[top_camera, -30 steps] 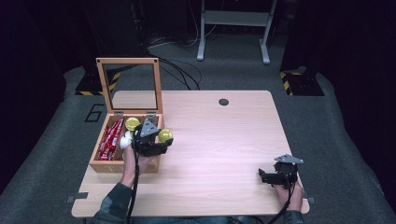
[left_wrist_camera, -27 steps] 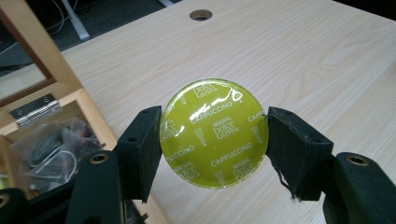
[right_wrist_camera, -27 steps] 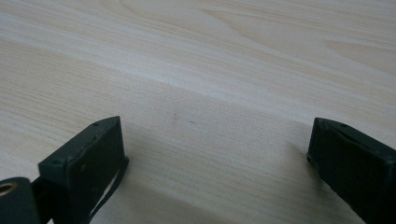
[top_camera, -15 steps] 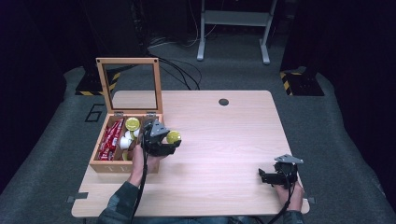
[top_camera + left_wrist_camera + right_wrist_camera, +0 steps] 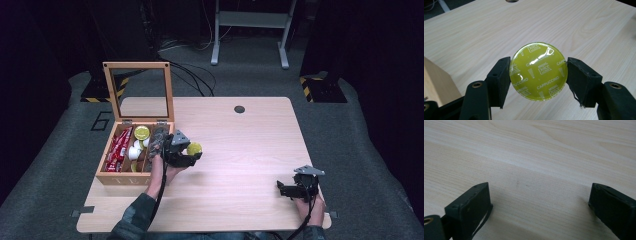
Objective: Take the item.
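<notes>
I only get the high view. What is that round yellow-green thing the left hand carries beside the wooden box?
Observer: A round yellow-green coffee capsule; its foil lid reads Dolce Gusto Cappuccino.
Operator: Is it really gripped?
Observer: Yes, the left gripper has both black jaws pressed on its rim, over the bare pale wooden table.
Operator: And the right one?
Observer: The right gripper has its jaws wide apart, nothing between them.
</notes>
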`<state>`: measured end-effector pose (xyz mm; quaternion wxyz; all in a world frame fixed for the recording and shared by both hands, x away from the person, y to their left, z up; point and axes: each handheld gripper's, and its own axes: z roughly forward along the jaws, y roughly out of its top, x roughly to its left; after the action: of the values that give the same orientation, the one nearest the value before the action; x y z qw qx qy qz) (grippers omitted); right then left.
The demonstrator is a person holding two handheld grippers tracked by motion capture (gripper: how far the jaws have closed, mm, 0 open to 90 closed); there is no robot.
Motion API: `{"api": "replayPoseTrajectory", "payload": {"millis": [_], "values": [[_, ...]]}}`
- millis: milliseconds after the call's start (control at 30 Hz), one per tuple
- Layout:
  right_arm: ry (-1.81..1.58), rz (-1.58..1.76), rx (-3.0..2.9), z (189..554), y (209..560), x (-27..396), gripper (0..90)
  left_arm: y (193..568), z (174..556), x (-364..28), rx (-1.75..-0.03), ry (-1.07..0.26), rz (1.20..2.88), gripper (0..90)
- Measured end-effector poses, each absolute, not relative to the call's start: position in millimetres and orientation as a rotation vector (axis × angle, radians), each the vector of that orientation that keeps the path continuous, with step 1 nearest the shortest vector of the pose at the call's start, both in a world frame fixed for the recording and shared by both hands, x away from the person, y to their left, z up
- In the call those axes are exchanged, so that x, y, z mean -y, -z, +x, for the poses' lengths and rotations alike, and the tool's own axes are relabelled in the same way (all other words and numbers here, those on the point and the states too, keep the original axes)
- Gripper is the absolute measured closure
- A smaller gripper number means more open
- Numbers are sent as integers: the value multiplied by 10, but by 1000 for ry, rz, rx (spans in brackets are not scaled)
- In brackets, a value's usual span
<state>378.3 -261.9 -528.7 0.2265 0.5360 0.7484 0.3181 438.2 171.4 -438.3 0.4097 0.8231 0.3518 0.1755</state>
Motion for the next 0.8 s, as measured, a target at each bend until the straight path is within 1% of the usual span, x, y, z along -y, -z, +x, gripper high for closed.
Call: {"api": "replayPoseTrajectory", "payload": {"millis": [100,433,800], "values": [[-874,1471,-2069,3782,5288,2622,34,4443,4409,-1651,-882,-411,2089,379],[-876,1474,-2064,3779,5287,2619,37,4594,4490,-1471,-880,-371,2139,379],[-875,1473,-2069,3780,5286,2621,37,4650,4619,-1337,-876,-325,2146,379]]}}
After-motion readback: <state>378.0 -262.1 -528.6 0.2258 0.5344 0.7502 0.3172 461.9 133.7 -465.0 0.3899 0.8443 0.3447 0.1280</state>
